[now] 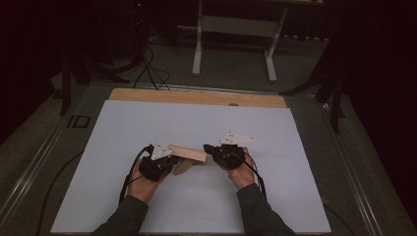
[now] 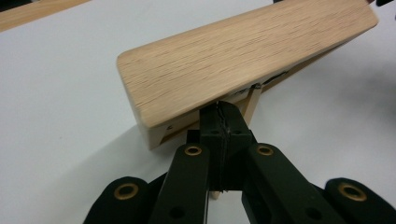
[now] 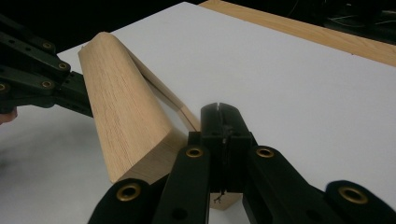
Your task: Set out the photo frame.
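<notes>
A light wooden block (image 1: 188, 153) lies tilted on the white sheet (image 1: 196, 123) between my two grippers. A thin wooden strip (image 3: 180, 109) runs along its underside. My left gripper (image 1: 173, 160) is at the block's left end. In the left gripper view the jaws (image 2: 219, 109) are shut just under the block (image 2: 233, 60), with a thin wooden edge (image 2: 252, 100) running into their seam. My right gripper (image 1: 206, 147) is at the right end. Its jaws (image 3: 218, 109) are shut beside the block (image 3: 126, 116), with wood showing beneath them. The left gripper (image 3: 84, 102) meets the block's far end.
The white sheet covers a wooden tabletop whose bare far edge (image 1: 196, 96) shows. The person's hands and dark sleeves (image 1: 255, 211) come in from the bottom. Cables (image 1: 129, 179) trail from both grippers. A white table frame (image 1: 236, 29) stands on the floor beyond.
</notes>
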Available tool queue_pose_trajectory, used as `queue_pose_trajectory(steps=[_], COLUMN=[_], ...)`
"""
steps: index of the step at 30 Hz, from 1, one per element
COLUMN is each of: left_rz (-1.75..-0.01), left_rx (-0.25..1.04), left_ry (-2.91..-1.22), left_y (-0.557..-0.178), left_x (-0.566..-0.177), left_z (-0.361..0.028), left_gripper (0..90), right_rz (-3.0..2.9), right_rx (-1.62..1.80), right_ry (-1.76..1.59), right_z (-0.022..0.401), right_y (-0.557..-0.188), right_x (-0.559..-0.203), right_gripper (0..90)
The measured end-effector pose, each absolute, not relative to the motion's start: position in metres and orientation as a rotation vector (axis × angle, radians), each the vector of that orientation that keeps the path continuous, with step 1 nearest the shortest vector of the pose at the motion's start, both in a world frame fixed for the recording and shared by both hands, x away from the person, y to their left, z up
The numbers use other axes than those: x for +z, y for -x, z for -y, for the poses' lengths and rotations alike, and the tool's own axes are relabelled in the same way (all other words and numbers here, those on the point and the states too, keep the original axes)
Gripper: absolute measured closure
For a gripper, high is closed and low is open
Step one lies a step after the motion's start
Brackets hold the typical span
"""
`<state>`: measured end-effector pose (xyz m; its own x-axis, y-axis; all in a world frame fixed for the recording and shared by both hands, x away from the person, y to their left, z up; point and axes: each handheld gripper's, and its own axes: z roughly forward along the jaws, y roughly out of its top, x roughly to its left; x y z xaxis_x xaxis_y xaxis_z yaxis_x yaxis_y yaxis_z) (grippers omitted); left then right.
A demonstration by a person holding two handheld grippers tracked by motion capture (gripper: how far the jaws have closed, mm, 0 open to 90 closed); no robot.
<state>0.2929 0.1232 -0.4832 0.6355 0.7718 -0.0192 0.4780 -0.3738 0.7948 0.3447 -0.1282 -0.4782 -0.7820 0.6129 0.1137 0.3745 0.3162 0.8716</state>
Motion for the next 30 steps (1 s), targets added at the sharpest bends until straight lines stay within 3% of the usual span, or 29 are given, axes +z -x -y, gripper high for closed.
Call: queue_pose_trajectory(steps=[30], left_rz=[-0.920], left_rx=[0.433], left_ry=[-2.062], left_y=[-0.292], left_x=[-0.481], left_z=[-0.105], left_gripper=[89.4], right_rz=[-2.356], right_rx=[1.441], right_ry=[-0.897], right_z=[0.129], right_y=[-0.344], right_x=[-0.482], right_gripper=[89.7])
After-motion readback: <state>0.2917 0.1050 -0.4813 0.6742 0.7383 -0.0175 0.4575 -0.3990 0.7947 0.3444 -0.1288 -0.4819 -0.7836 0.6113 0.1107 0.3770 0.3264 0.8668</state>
